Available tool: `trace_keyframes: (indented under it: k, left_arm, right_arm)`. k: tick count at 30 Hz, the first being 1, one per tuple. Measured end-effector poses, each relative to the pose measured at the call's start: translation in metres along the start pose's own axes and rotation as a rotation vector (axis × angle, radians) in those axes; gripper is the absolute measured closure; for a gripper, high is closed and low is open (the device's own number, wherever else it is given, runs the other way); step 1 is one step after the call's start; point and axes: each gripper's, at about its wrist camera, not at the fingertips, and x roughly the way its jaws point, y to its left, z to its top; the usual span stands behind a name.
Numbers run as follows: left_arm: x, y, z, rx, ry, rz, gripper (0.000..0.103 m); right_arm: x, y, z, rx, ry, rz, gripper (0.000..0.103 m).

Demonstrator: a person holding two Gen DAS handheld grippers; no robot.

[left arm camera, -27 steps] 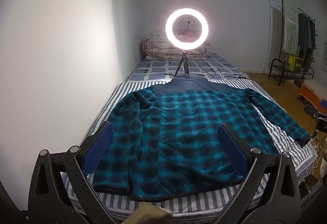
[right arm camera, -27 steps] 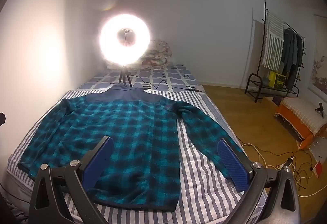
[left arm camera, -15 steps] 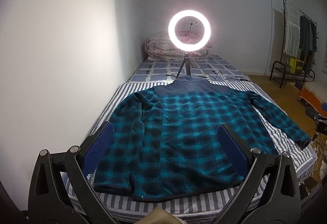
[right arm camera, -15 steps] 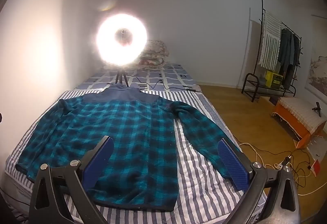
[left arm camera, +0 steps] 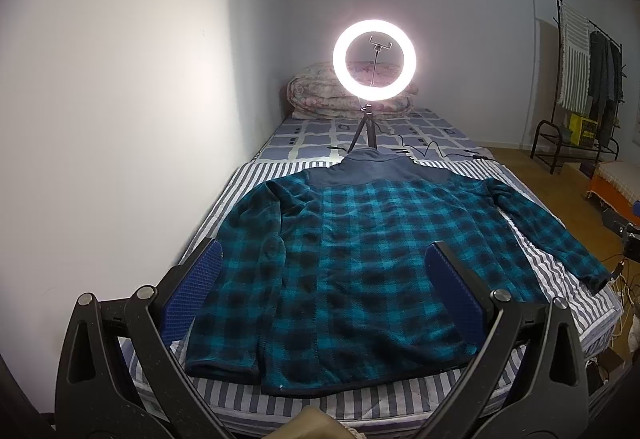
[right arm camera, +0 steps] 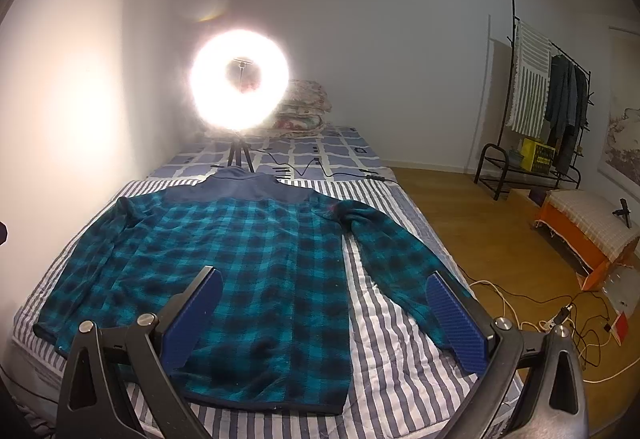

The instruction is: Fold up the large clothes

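Closest to me, the left gripper (left arm camera: 324, 295) hangs above the foot of the bed with its jaws spread wide, nothing between the blue pads (left arm camera: 192, 295). The right gripper (right arm camera: 324, 319) floats the same way off to the side, jaws wide apart and empty, its outer pad over the end of one sleeve.

Under both lies the jacket (left arm camera: 360, 251), teal and black checks with a dark blue yoke and collar, spread flat on the striped sheet (left arm camera: 320, 399) with the hem toward the grippers. Its sleeves are laid out to either side, one running toward the wall, the other (right arm camera: 392, 259) angling to the bed's open edge. Neither gripper touches the cloth.

Just past the collar stands a lit ring lamp (left arm camera: 374, 58) on a small tripod, set on a checked blue cover (left arm camera: 304, 135). Behind that, a folded quilt (left arm camera: 316, 95) is stacked against the far wall. Off to the side over the wooden floor are a clothes rack (right arm camera: 548, 99), a low orange stool (right arm camera: 580, 231) and loose cables (right arm camera: 560, 319).
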Motion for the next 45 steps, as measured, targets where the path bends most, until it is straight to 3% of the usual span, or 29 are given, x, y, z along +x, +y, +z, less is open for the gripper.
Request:
trace_keyframes:
  k: [45]
  left_arm:
    - [0.007, 0.011, -0.014, 0.000, 0.002, 0.007, 0.000]
  right_arm:
    - [-0.001, 0.005, 0.003, 0.001, 0.004, 0.003, 0.000]
